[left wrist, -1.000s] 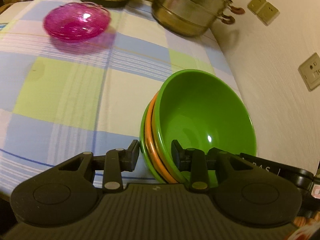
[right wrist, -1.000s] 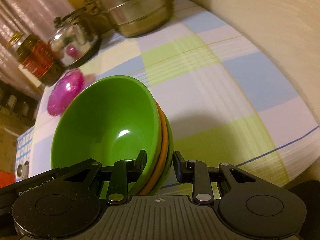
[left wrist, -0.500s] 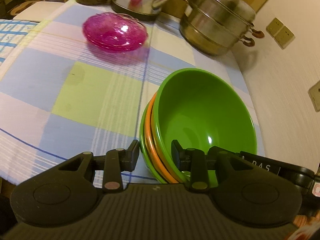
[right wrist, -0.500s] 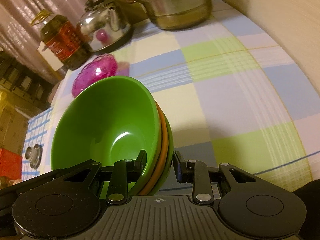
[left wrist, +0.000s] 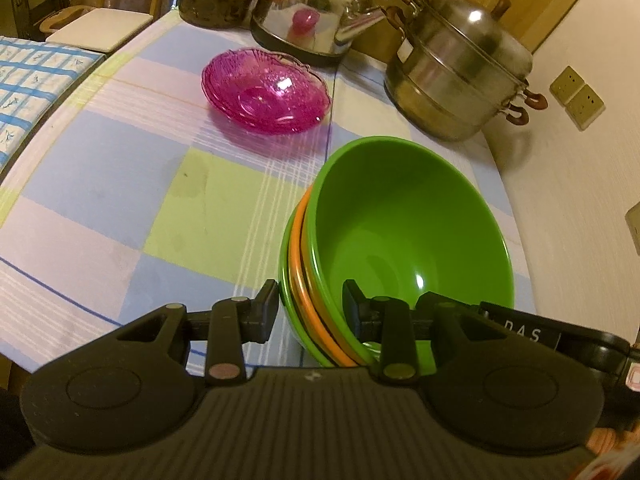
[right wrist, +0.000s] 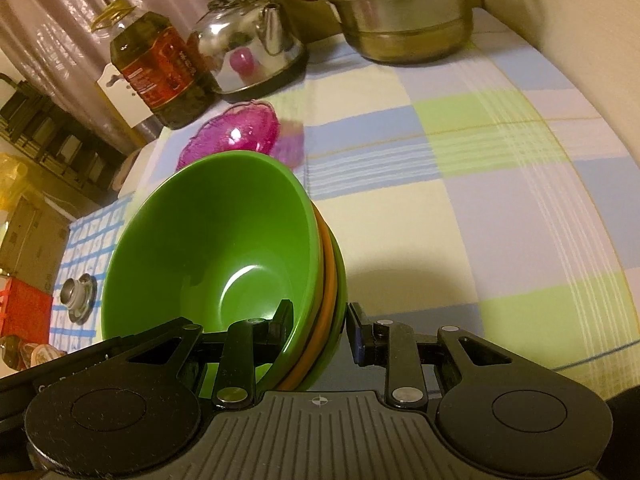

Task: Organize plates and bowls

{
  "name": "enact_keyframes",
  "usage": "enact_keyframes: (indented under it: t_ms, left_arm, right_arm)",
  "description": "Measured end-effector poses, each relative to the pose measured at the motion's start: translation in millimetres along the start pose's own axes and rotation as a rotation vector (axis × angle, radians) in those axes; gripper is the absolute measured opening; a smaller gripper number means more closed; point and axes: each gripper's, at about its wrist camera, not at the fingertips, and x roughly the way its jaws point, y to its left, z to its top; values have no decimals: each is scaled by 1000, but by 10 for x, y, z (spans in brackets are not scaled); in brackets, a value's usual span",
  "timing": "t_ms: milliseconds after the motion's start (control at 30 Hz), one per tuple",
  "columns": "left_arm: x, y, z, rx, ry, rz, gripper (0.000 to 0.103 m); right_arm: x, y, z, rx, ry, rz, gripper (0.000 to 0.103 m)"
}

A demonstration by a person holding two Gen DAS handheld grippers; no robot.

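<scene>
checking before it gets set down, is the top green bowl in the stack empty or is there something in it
Empty: the top green bowl shows only bare glossy inside with a light reflection, in both wrist views.

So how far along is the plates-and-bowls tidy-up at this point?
Done: green and orange bowls are nested into one stack of bowls. In hand: the left hand-held gripper and right hand-held gripper each clamp the stack's rim on opposite sides, holding it tilted above the checked tablecloth. Left: setting it down, and the pink glass dish sits apart, untouched.
</scene>
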Motion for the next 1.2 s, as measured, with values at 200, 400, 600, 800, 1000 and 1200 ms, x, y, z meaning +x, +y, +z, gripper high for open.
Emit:
enact_keyframes:
  t_ms: [200, 400, 600, 800, 1000, 1200]
  left_arm:
    - [-5, 60, 176, 1, -21, -3, 30]
    - [19, 122, 453, 2, -39, 2, 30]
    - [68, 170, 819, 16, -64, 17, 30]
    - [204, 243, 1219, 7, -84, 20, 31]
    - [411, 318, 1587, 3, -75, 25, 31]
    - [640, 391, 1896, 5, -60, 39, 31]
  right_arm:
    - [55, 170, 145, -24, -8, -3, 29]
    - [154, 349, 367, -40, -21, 2, 29]
    - [294, 526, 701, -50, -39, 21, 29]
    - [505, 707, 1057, -65, -44, 29, 29]
    - [773, 817, 1416, -68, -33, 37, 29]
    - [1053, 903, 1748, -67, -17, 47, 29]
